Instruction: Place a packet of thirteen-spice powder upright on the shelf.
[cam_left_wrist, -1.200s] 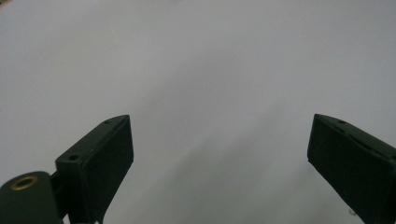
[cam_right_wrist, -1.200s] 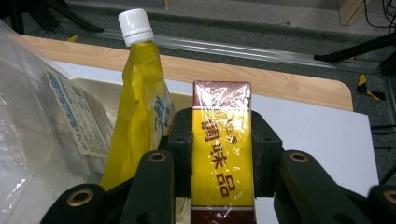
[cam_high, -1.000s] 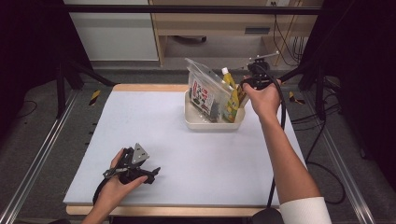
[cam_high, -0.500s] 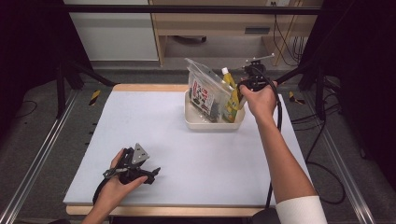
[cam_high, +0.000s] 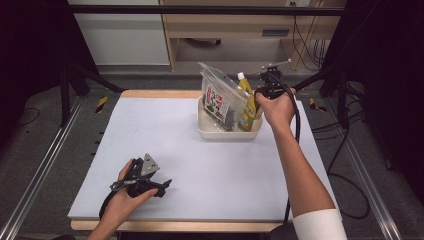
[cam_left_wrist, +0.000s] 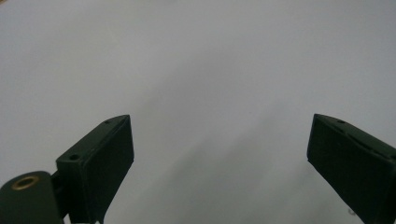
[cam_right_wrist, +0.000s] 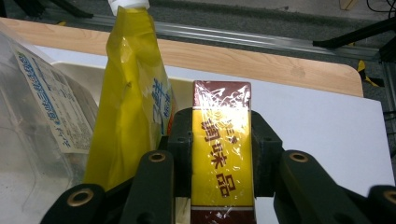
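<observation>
My right gripper (cam_right_wrist: 222, 140) is shut on a flat yellow and dark-red box (cam_right_wrist: 223, 154) wrapped in clear film, with red characters on it. It holds the box at the right end of a cream tub (cam_high: 210, 131), right beside a yellow pouch (cam_right_wrist: 128, 98) with a white cap that stands in the tub. In the high view the right gripper (cam_high: 261, 97) sits at the tub's right rim. A clear bag (cam_high: 220, 97) with a printed label leans in the tub's left part. My left gripper (cam_high: 162, 187) rests on the white table near the front left, open (cam_left_wrist: 219, 154), nothing between its jaws.
The white table top (cam_high: 150, 130) has a wooden edge at the back (cam_right_wrist: 280, 60). Metal rails run along both sides of the table. A cable (cam_high: 295, 125) trails from the right gripper down past the forearm.
The right hand has shifted slightly at the tub's right end with the box in its jaws. The left hand has kept still.
</observation>
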